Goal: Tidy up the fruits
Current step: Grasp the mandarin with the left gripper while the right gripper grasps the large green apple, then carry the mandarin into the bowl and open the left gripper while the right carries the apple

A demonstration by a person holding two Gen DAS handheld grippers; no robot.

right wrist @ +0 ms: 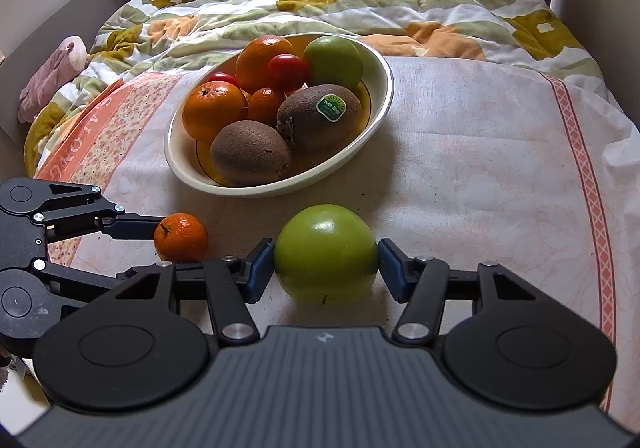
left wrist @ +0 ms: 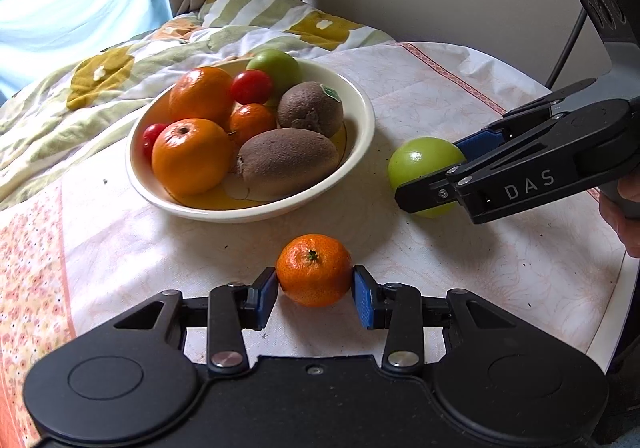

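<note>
We see the left gripper (left wrist: 315, 290) at lower centre of its own view, its blue pads pinching a small mandarin (left wrist: 314, 270) – round, pebbly-skinned, its green stem scar facing up towards the lens. The right gripper (right wrist: 326, 266) brackets a smooth, glossy green apple (right wrist: 326, 250) at lower centre of the right view; the left pad touches the skin, while on the right we cannot tell whether the pad presses or stands a sliver off. Both fruits sit low on a wrinkled, faintly printed cloth (right wrist: 480, 168). In the upper middle stands a cream oval ceramic bowl (right wrist: 380, 104), its long axis running lower left to upper right, holding fuzzy brown kiwis (right wrist: 250, 152), oranges and shiny cherry tomatoes (right wrist: 288, 70).
</note>
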